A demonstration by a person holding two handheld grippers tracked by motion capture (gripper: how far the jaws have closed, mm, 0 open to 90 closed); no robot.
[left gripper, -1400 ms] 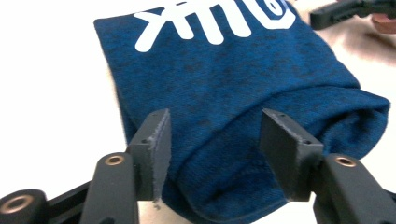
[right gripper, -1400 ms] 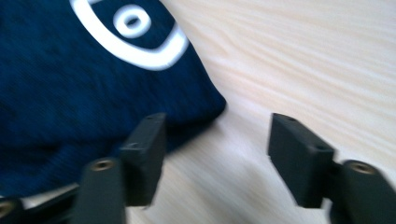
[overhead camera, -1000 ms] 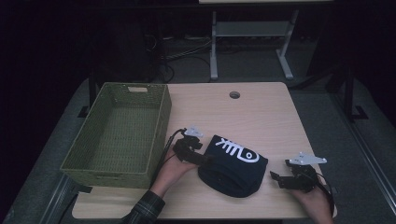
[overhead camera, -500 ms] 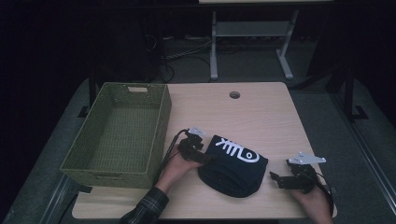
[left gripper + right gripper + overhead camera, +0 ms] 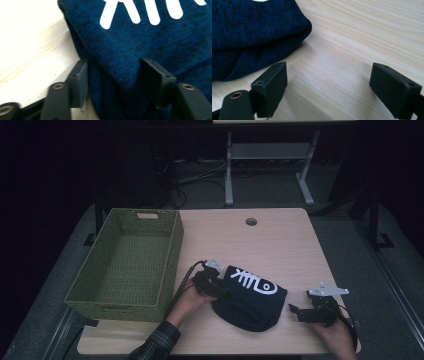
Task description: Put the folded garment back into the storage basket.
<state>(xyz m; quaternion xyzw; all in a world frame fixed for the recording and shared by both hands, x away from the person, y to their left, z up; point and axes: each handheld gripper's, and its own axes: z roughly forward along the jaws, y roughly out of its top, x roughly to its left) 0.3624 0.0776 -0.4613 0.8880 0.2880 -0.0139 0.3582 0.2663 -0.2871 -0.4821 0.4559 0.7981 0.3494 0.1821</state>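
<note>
A folded dark blue knitted garment (image 5: 250, 297) with a white fish-bone print lies near the front of the wooden table (image 5: 265, 245). My left gripper (image 5: 220, 292) is at the garment's left edge. In the left gripper view the jaws (image 5: 113, 67) have just been closing, and the thick blue fabric (image 5: 150, 37) is bunched between both pads, which press on it. My right gripper (image 5: 296, 312) rests on the table to the right of the garment, a short way off. Its jaws (image 5: 328, 72) stand open over bare wood, with the garment's edge (image 5: 249, 30) off to their left.
An empty green woven basket (image 5: 170, 265) stands on the left part of the table, close to my left hand. A round cable hole (image 5: 251, 221) sits near the table's far edge. Behind the table is a dark floor with cables and a desk frame (image 5: 265, 165).
My left gripper has sunk a little onto the garment's left edge and its jaws have narrowed around the fabric. The right gripper has kept still.
</note>
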